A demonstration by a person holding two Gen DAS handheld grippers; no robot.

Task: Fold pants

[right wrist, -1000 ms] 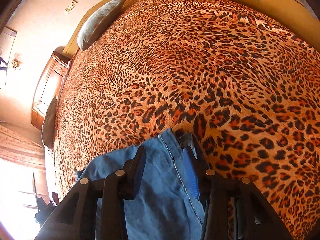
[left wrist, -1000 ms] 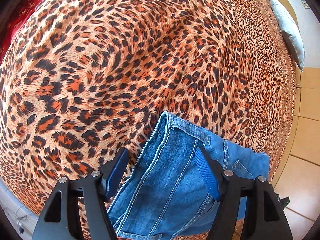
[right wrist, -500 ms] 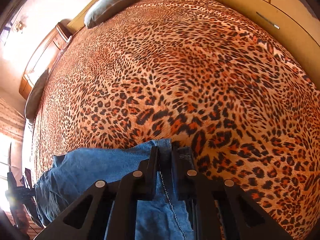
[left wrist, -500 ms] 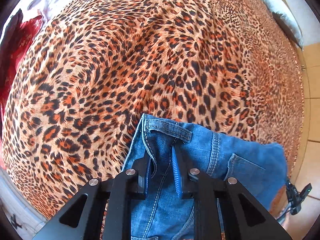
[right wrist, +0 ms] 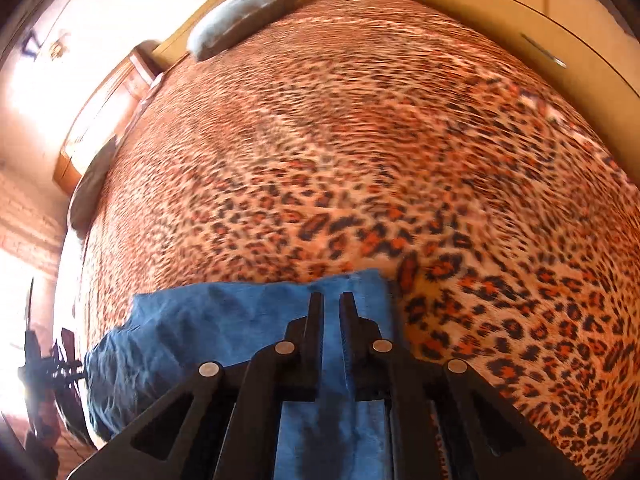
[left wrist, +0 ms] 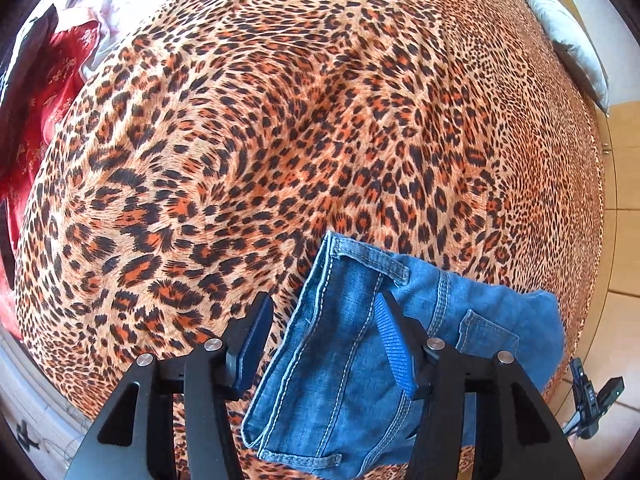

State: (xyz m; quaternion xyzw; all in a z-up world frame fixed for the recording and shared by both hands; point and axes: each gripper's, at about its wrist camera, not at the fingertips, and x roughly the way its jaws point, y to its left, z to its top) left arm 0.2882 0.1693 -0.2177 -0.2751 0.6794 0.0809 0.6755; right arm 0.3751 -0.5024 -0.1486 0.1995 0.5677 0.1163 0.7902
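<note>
Blue denim pants [left wrist: 352,344] lie on a leopard-print bedspread [left wrist: 280,140], waistband with a belt loop toward the bed's middle and a back pocket to the right. My left gripper [left wrist: 324,312] is open, its jaws spread on either side of the waistband edge, holding nothing. In the right wrist view the pants [right wrist: 224,328] lie under my right gripper [right wrist: 331,300], whose jaws are nearly together with denim between them; the view is motion-blurred.
A grey pillow [right wrist: 244,16] and wooden headboard [right wrist: 100,112] stand at the bed's far end. Red and white cloth [left wrist: 44,92] lies at the left edge. A wooden wardrobe [right wrist: 520,12] runs along the right. Tiled floor [left wrist: 624,240] lies beyond the bed's edge.
My left gripper closed on the waistband half a second ago and has now opened again. My right gripper closed on the denim and stays closed while moving.
</note>
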